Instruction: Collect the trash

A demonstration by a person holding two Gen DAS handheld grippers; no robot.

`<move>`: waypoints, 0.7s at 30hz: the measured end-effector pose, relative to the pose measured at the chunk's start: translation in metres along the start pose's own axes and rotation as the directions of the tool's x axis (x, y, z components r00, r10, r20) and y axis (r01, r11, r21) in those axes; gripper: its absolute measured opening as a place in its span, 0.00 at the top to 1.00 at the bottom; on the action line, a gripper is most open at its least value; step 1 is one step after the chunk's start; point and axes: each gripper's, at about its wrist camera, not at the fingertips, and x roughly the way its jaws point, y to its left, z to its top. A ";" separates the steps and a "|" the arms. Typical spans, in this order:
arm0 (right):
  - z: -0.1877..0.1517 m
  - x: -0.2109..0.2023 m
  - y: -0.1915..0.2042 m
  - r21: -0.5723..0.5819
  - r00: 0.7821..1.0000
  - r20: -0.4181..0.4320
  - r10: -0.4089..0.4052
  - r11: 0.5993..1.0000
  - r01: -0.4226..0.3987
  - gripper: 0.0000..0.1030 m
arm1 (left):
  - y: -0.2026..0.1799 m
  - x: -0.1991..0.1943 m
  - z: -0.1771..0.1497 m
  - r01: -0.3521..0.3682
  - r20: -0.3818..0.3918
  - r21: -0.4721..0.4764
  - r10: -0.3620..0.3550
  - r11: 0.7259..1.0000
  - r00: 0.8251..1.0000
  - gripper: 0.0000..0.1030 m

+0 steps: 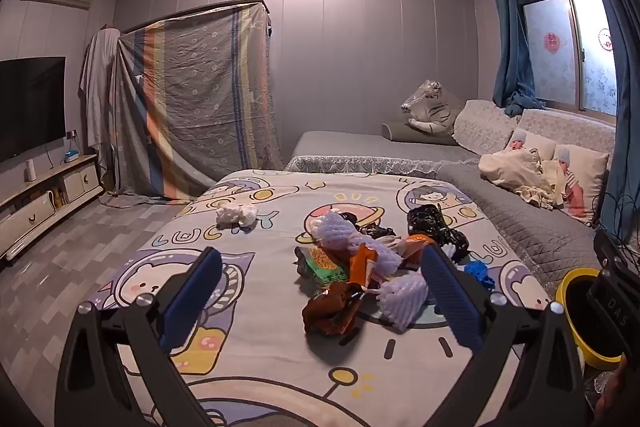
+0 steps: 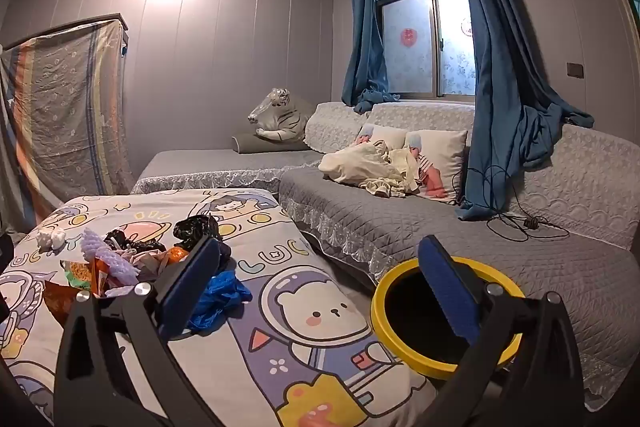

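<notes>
A heap of trash (image 1: 372,259) lies on the cartoon-print bed cover (image 1: 248,347): white foam fruit nets (image 1: 400,297), an orange wrapper (image 1: 362,265), a brown wrapper (image 1: 328,311), black plastic bags (image 1: 432,227) and a blue bag (image 1: 480,273). A crumpled white tissue (image 1: 237,215) sits apart at the far left. My left gripper (image 1: 320,301) hovers open just before the heap, holding nothing. My right gripper (image 2: 320,291) is open and empty, between the blue bag (image 2: 218,297) and the yellow-rimmed bin (image 2: 400,291) with its black liner. The heap (image 2: 120,259) lies to its left.
A grey quilted sofa (image 2: 460,227) with pillows, a cream cloth and a black cable runs along the bed's right side, close to the bin. A plush tiger (image 1: 430,109) sits at the far end. At left stand a TV (image 1: 30,107), its low cabinet and a cloth-draped rack (image 1: 192,107).
</notes>
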 end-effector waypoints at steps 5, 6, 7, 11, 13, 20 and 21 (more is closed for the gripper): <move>0.002 0.000 0.000 -0.007 1.000 -0.002 0.000 1.000 0.000 0.07 | 0.001 0.000 0.001 -0.006 0.000 0.006 0.006 1.000 1.000 0.07; 0.002 0.000 0.000 -0.007 1.000 0.000 0.000 1.000 0.000 0.07 | 0.002 0.000 0.001 -0.007 0.001 0.004 0.007 1.000 1.000 0.07; 0.003 0.000 -0.001 -0.007 1.000 0.000 0.000 1.000 0.000 0.07 | 0.002 0.000 0.001 -0.007 0.002 0.003 0.007 1.000 1.000 0.07; 0.005 -0.001 -0.002 -0.008 1.000 -0.002 0.002 1.000 -0.002 0.08 | -0.004 -0.005 0.002 -0.012 0.003 0.013 0.012 1.000 1.000 0.07; 0.007 0.000 -0.005 -0.006 1.000 -0.006 0.003 1.000 -0.004 0.08 | -0.005 -0.006 0.002 -0.013 0.003 0.013 0.013 1.000 1.000 0.07; 0.002 0.000 0.001 -0.013 1.000 0.002 -0.002 1.000 0.002 0.07 | -0.002 -0.002 0.002 -0.003 0.003 0.011 0.003 1.000 1.000 0.07; 0.002 0.000 0.000 -0.013 1.000 0.002 -0.002 1.000 0.002 0.07 | -0.002 -0.002 0.002 -0.004 0.004 0.012 0.004 1.000 1.000 0.07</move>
